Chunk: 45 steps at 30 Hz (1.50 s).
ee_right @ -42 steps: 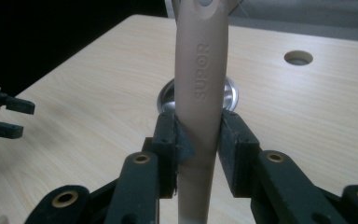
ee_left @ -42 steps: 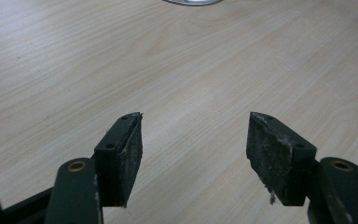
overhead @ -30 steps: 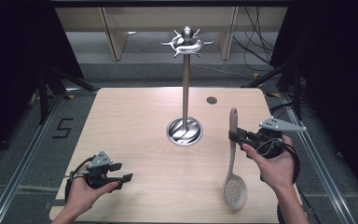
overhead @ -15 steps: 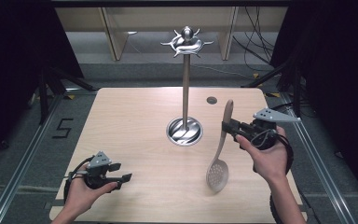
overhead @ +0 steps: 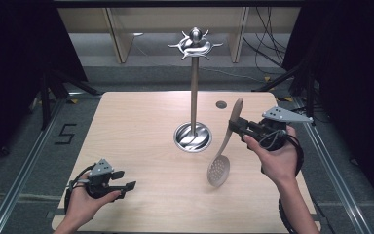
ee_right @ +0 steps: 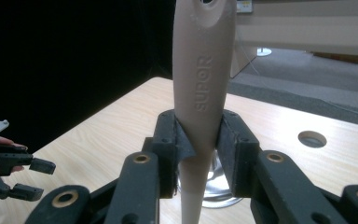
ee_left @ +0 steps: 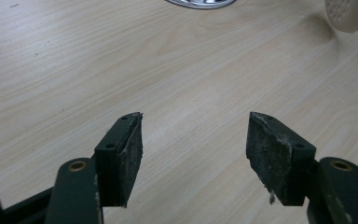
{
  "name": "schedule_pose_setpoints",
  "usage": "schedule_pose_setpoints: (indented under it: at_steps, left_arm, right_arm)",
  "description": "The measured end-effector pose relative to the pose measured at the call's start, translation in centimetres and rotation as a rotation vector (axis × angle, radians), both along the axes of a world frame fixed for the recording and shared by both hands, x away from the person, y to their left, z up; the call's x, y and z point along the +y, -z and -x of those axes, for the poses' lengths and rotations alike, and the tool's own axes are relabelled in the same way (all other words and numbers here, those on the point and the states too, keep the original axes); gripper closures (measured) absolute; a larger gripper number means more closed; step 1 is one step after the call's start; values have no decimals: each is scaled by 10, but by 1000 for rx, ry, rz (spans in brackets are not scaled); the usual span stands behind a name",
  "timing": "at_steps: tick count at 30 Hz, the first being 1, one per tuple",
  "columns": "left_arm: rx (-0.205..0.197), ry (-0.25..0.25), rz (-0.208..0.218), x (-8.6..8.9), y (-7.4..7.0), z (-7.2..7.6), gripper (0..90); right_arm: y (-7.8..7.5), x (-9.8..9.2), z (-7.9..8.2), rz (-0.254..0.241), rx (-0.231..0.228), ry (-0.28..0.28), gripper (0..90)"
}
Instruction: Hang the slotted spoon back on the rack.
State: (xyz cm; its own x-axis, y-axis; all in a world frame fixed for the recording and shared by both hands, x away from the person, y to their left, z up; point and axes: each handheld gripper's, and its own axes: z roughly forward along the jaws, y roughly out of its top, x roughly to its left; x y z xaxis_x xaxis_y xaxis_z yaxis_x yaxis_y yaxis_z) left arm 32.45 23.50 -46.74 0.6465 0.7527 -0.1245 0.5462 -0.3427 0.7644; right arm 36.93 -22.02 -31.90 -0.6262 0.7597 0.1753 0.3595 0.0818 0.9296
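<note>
Right gripper view: right gripper (ee_right: 200,140) clamps the slotted spoon (ee_right: 204,84) handle between its pads

A: Bare counter (overhead: 136,131) lies open between the left tongs (overhead: 126,189) and the utensil stand (overhead: 193,97).

B: The stand's pole rises mid-counter, just beside the slotted spoon (overhead: 221,156) hanging tilted from the right tongs (overhead: 234,126).

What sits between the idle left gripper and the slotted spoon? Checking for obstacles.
Nothing: the high view shows bare table between the left gripper and slotted spoon.
</note>
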Motion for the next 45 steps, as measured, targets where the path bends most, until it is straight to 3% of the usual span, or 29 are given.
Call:
schedule_pose_setpoints:
  at_steps: [5, 6, 7, 8, 12, 13, 14, 16, 17, 24, 26, 29, 36, 38, 39, 45]
  left_arm:
    - [4, -4, -2, 2, 0, 1, 358]
    - [-3, -26, 26, 0, 1, 2, 358]
    - [3, 0, -11, 4, -1, 2, 358]
    - [-1, -11, 4, 3, 0, 2, 358]
    - [1, -13, -3, 5, -1, 3, 358]
    - [-5, -32, 20, 3, 1, 4, 358]
    - [7, -31, 8, 4, 0, 5, 358]
    - [-6, -31, -8, 5, -1, 5, 358]
    - [-3, -30, 10, 5, 0, 5, 358]
    - [-9, -35, -9, 8, 0, 7, 359]
    - [-1, -45, 21, 7, 0, 8, 358]
    - [2, -37, -2, 10, -1, 8, 358]
    - [-1, -44, -4, 13, -1, 10, 358]
    - [3, -58, 5, 12, -1, 12, 359]
    - [-6, -61, 20, 12, 0, 12, 359]
    - [-15, -56, -3, 16, -2, 13, 359]
  right_arm:
    - [-6, 2, -1, -6, 1, 12, 704]
    - [-6, 1, -2, 7, -18, 5, 703]
    - [-6, 2, -3, 5, -20, 5, 703]
    - [-7, 3, -3, -1, -19, 8, 704]
    - [-9, 4, -5, 8, -34, 9, 704]
    - [-9, 5, -5, 8, -35, 6, 703]
    - [-9, 6, -5, -1, -26, 10, 703]
    - [-10, 6, -6, 3, -35, 2, 704]
    - [-10, 7, -6, 1, -36, 2, 704]
    - [-13, 9, -7, 2, -60, 6, 703]
    - [-14, 10, -7, 0, -67, 8, 703]
    - [-15, 11, -9, 2, -79, 7, 703]
    - [-17, 13, -9, -13, -85, 14, 703]
    - [-18, 12, -12, 7, -120, 13, 703]
    - [-19, 14, -10, -5, -95, 18, 703]
    - [-22, 15, -14, -7, -120, 6, 703]
